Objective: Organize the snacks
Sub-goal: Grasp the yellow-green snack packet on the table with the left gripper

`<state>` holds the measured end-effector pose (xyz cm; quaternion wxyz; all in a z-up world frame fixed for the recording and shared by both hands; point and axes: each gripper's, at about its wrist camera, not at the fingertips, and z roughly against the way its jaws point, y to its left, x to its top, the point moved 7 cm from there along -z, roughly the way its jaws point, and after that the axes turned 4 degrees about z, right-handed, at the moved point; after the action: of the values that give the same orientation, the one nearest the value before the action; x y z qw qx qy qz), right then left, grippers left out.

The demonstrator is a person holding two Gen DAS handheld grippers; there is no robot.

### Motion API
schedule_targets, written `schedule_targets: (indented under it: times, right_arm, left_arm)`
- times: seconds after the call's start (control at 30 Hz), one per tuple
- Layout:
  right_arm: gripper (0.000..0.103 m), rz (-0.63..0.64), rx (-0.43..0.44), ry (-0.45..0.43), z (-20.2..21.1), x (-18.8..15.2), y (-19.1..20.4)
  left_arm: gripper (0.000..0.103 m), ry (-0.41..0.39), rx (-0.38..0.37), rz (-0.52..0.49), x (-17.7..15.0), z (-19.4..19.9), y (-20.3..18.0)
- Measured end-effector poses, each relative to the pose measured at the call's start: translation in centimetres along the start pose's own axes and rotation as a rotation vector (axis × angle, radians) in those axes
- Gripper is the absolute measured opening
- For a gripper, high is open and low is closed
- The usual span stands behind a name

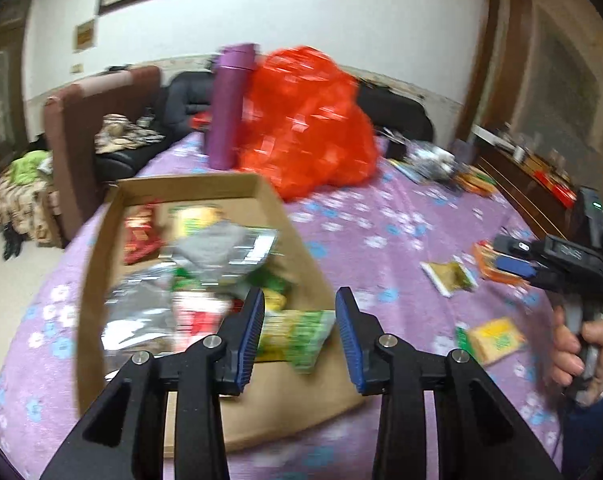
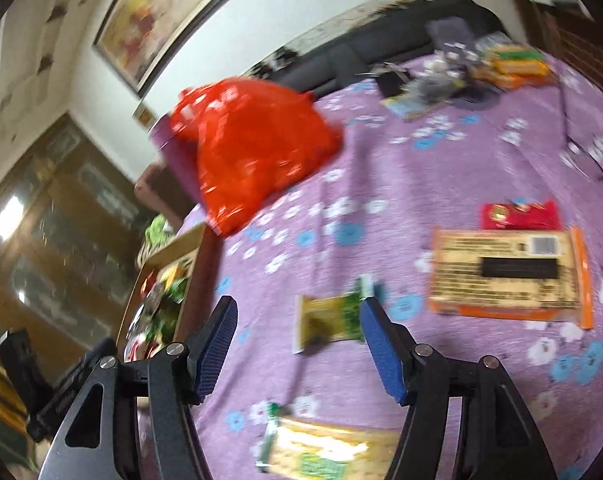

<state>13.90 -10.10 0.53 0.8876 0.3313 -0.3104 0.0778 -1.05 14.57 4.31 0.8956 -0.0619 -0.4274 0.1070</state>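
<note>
My left gripper [image 1: 300, 292] hangs over the near corner of an open cardboard box [image 1: 189, 183] full of snack packets. A blurred green-and-yellow packet [image 1: 297, 338] lies between its blue pads, and a gap shows at the right pad, so the jaws stand open. My right gripper [image 2: 298, 301] is open over the purple flowered cloth [image 2: 381, 168] and holds nothing. A small green packet [image 2: 329, 320] lies just beyond its tips. An orange packet [image 2: 509, 272], a red packet [image 2: 521, 216] and a yellow-green packet [image 2: 325, 456] lie around it. The left wrist view shows the right gripper [image 1: 509, 254] in a hand [image 1: 581, 344].
A red plastic bag [image 1: 309, 120] and a tall purple flask [image 1: 229, 108] stand behind the box. More packets and odds and ends are heaped at the far side [image 2: 481, 68]. A dark sofa [image 1: 189, 96] runs along the wall, and a wooden cabinet [image 1: 541, 176] stands at the right.
</note>
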Motion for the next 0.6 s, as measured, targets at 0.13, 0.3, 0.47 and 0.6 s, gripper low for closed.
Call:
schedule_targets:
  times: [0.13,0.3,0.47,0.6]
  right_arm:
    - [0.069,-0.101,0.025,-0.012,0.6,0.6,-1.8]
    - [0.069,-0.162,0.023,-0.072,2.5,1.4,-3.6]
    - [0.07,-0.212,0.05,-0.091,3.4,1.7,-4.6]
    - [0.07,-0.232,0.078,-0.089,3.6,1.8,-4.5]
  left_arm:
    - [0.044,0.068,-0.081,-0.117,0.4,-2.1,-5.7]
    - [0.044,0.165,-0.095,-0.294,0.7,-6.8,-13.0]
    - [0.056,0.176,-0.056,-0.477,0.3,-10.4,-17.3]
    - [0.059,0.218,-0.034,-0.618,-0.8,-12.9,-19.0]
